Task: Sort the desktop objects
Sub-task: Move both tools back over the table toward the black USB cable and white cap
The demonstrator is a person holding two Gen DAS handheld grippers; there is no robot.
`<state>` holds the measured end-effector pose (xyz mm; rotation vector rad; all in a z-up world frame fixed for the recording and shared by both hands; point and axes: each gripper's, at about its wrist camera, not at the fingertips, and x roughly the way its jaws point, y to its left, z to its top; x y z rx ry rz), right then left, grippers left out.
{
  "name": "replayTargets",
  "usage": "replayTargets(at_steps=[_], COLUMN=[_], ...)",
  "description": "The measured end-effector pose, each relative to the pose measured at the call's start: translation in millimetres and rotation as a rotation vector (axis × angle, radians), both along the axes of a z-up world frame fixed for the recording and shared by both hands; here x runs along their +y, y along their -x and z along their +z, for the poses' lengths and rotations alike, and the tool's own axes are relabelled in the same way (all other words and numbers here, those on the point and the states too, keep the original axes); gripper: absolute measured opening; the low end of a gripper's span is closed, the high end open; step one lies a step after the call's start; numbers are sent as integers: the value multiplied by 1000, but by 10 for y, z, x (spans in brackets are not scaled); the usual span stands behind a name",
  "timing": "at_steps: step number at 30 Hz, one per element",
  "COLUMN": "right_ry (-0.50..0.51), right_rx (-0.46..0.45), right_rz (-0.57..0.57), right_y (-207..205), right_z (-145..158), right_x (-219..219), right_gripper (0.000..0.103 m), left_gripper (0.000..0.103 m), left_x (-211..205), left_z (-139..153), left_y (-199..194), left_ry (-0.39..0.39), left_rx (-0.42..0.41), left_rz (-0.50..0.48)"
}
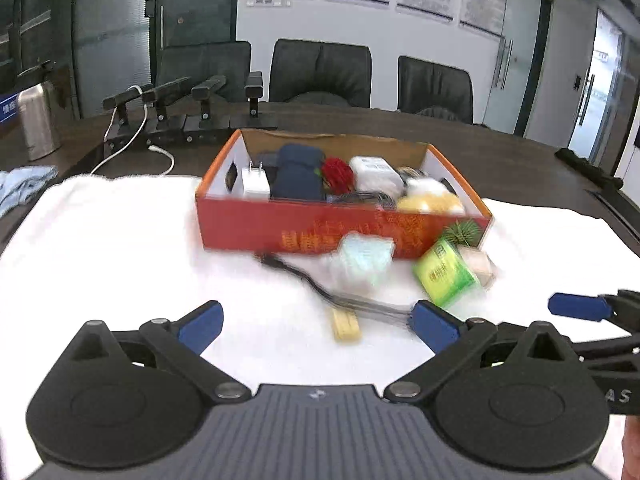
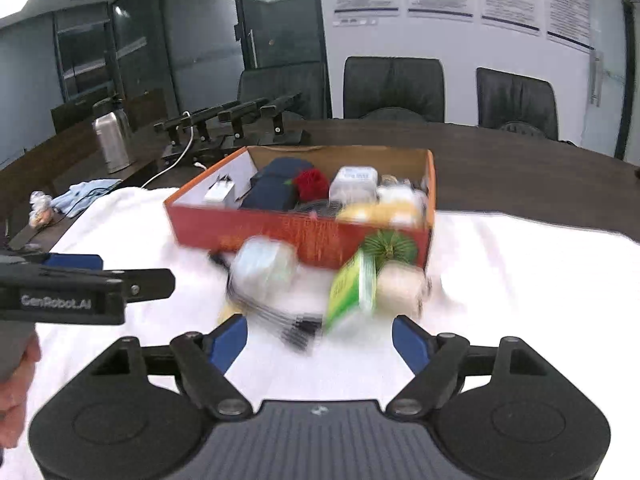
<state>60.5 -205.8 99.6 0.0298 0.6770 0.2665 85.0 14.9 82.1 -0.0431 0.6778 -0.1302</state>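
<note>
A red cardboard box [image 1: 280, 228] [image 2: 280, 236] stands on the white cloth [image 1: 120, 248]. It holds a white charger [image 1: 255, 182], a dark blue pouch [image 1: 298, 176], a red pompom [image 1: 338, 174] and other small items. In front of it lie a pale packet [image 1: 362, 260] [image 2: 264, 268], a green packet [image 1: 446, 272] [image 2: 352, 288], a beige roll [image 1: 478, 264] [image 2: 400, 288], a green spiky ornament [image 1: 464, 232], a black cable [image 1: 304, 276] and a small yellow block [image 1: 346, 324]. My left gripper [image 1: 320, 320] is open and empty near them. My right gripper [image 2: 320, 336] is also open and empty.
A steel flask [image 1: 38, 120], black stands [image 1: 192, 108] with a white cord [image 1: 132, 144] and a blue cloth [image 1: 24, 188] sit at the back left of the dark table [image 1: 500, 160]. Black chairs [image 1: 320, 72] line its far side. A hand [image 2: 16, 404] shows at the left edge.
</note>
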Motion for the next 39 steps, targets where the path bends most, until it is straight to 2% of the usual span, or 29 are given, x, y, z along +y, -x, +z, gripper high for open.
replayTargets(at_steps=[4,8,11,14,17,19,22,27,31,33,34,36,37,39], right_ry=[14,-4,-9,-25,-47,-29,2,2,38,53,59,77,78,56], right_rx=[-58,-58,-58,-53,-69,-78,-93,-109,-110,-119,-123,-123,-118,-97], right_rz=[-39,-84,-77,-84,-68,-74,-77,-101,-134,-134,-132,-140,-148,-147], right_y=[593,1015,1259,1448,1559,1586,1607,1509,1292,1163,1093,933,839,675], right_z=[-157,-348,-466,-566,-609,-621,-586,-499,-415,-366,-347,-328,-331,-350], right_x=[-91,-187,-239,-294,-317,-291,-259,-340,-451,-514,-541,-583,-602,-638], right_gripper=[82,82,82,82,82,82,82,82,81,81,80,80,80,79], left_gripper=[103,103,103,103,103,103,103,103,103,99,88,79,78,70], left_x=[-45,-148,-151,-150,-201,-250,-239,-132,5,139,200,295,310,251], left_z=[-206,-430,-556,-594,-641,-666,-600,-399,-182,-113,-97,-96,-127,-216], left_y=[529,1019,1304,1478,1533,1572,1609,1415,1134,765,600,208,-25,-384], left_ry=[13,-40,-22,3,-10,-29,-11,17,29,77,105,188,223,212], left_rx=[-52,-71,-59,-44,-28,-23,-57,-88,-174,-122,-87,-15,34,97], left_rz=[9,-42,-34,-49,-67,-71,-91,-70,-70,-62,-52,-48,-52,-24])
